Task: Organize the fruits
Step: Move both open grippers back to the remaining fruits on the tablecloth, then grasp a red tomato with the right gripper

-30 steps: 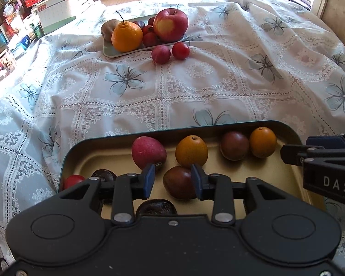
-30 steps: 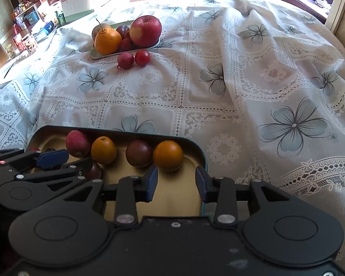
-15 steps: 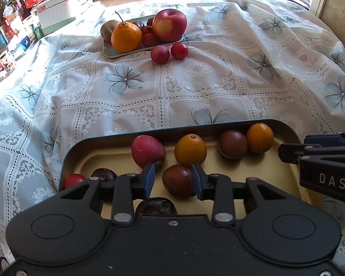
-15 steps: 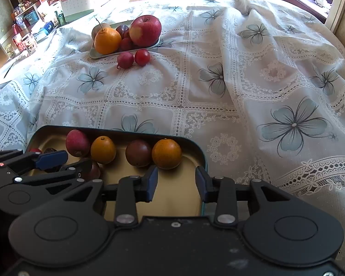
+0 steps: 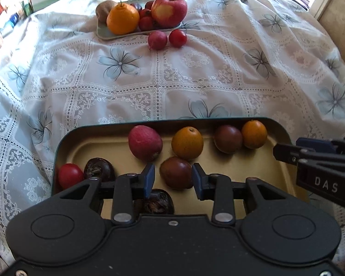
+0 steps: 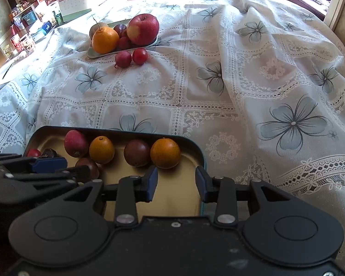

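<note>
A dark-rimmed cream tray (image 5: 149,122) lies near me on the flowered cloth. It holds a pink-red fruit (image 5: 145,146), two small oranges (image 5: 187,145) (image 5: 254,134), dark plums, two wrinkled dark fruits and a red tomato (image 5: 70,176). My left gripper (image 5: 173,179) hovers open over one dark plum (image 5: 176,172), which rests on the tray between the fingertips with a thin gap on its left side. My right gripper (image 6: 176,181) stands open over the tray's right corner (image 6: 202,161), nothing between its fingers.
At the far side a pale plate (image 5: 103,34) carries a big apple (image 5: 170,10), an orange (image 5: 123,18), a kiwi and small red fruits. Two small red fruits (image 5: 157,40) (image 5: 177,38) lie on the cloth beside it. Shelves and boxes stand beyond the table's left edge.
In the left wrist view the tray, its fruit and the far plate have slid slightly upward as the left gripper tipped. The right wrist view is unchanged.
</note>
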Motion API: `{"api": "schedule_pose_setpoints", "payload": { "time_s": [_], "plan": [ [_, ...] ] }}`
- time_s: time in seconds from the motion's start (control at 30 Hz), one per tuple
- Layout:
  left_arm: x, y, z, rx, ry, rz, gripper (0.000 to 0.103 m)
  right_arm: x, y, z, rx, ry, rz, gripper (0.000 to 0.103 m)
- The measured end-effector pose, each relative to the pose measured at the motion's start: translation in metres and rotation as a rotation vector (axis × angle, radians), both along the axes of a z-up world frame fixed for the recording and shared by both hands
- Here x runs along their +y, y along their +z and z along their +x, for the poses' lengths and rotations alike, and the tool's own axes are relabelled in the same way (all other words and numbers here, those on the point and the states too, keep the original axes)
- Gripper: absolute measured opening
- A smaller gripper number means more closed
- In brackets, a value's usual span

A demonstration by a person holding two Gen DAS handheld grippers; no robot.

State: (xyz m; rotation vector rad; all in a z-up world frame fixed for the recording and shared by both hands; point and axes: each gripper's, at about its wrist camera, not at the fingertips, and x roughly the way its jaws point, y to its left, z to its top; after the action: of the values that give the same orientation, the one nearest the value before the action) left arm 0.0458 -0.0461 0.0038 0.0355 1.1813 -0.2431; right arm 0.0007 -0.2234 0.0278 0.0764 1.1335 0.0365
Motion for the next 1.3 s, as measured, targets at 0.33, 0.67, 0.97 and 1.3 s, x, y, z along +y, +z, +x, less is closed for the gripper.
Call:
{"api": "schedule_pose_setpoints", "payload": {
  "time_s": [0.33,0.67,0.97,1.3],
  "plan": [
    [0.04,0.03,0.061,-0.074,0.098,0.049,0.044,-0.003,0.01,0.039,0.093,-0.035,0.033,0.039],
    [0.046,0.026,0.126,-0.069,0.12,0.113,0.045,0.009,-0.01,0.136,0.153,-0.097,0.039,0.039],
    [0.048,-0.003,0.163,0.024,0.102,0.089,0.045,0.037,-0.013,0.213,0.047,-0.164,0.089,0.039],
    [0.05,-0.021,0.17,0.09,0.089,0.038,0.045,0.068,-0.026,0.258,-0.02,-0.193,0.043,0.039]
  ]
}}
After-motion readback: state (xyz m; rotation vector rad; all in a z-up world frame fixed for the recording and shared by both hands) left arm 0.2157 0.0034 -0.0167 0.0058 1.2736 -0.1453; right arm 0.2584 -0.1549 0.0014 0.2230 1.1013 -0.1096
